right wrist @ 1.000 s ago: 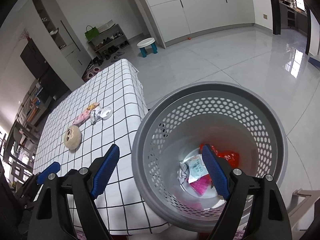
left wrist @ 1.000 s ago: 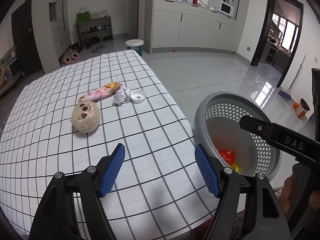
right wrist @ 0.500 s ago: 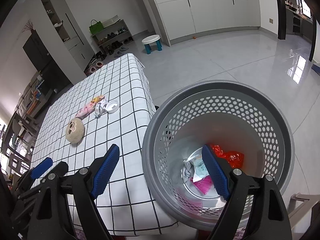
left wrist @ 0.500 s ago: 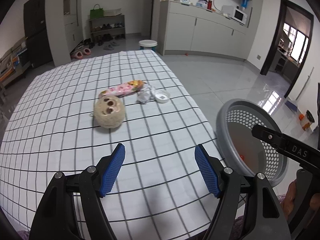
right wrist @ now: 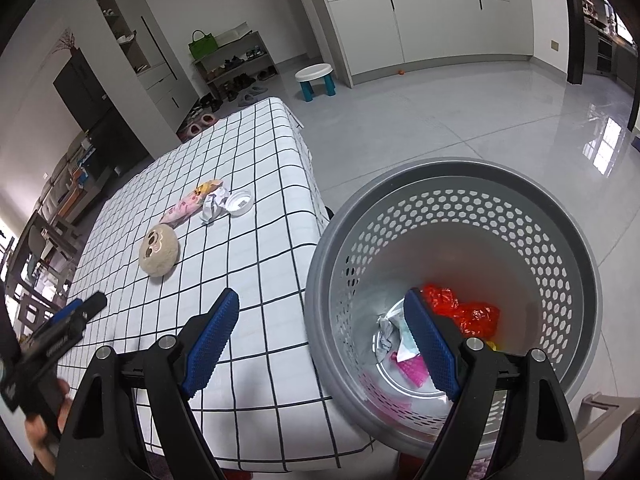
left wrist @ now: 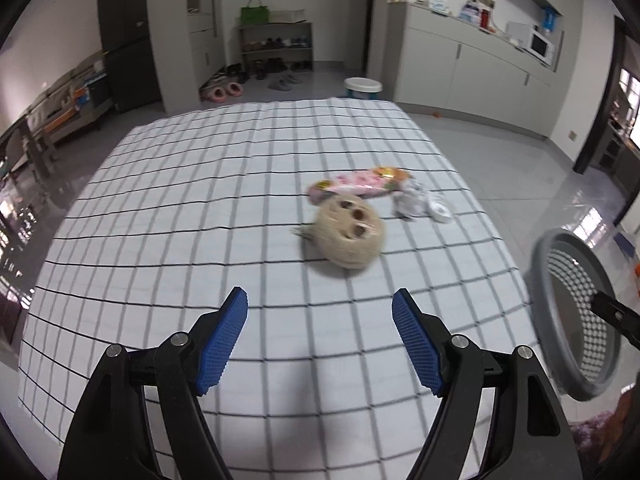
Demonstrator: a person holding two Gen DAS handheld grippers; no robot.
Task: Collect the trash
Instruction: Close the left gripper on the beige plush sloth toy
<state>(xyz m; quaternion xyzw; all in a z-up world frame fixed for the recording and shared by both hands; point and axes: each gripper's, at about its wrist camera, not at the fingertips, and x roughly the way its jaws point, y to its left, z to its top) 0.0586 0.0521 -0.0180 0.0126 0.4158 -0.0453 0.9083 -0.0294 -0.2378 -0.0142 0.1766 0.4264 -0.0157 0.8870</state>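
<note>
A: On the table (left wrist: 168, 208), where is the trash?

B: I see the wrapper (left wrist: 362, 184), crumpled paper (left wrist: 410, 202) and lid (left wrist: 439, 210) just beyond the plush toy (left wrist: 347, 235).

A: Grippers?

B: My left gripper (left wrist: 320, 340) and right gripper (right wrist: 324, 338) both stand apart, empty; the right hangs at the basket (right wrist: 520, 184) rim.

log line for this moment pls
left gripper open over table | right gripper open by basket | wrapper uncollected
</note>
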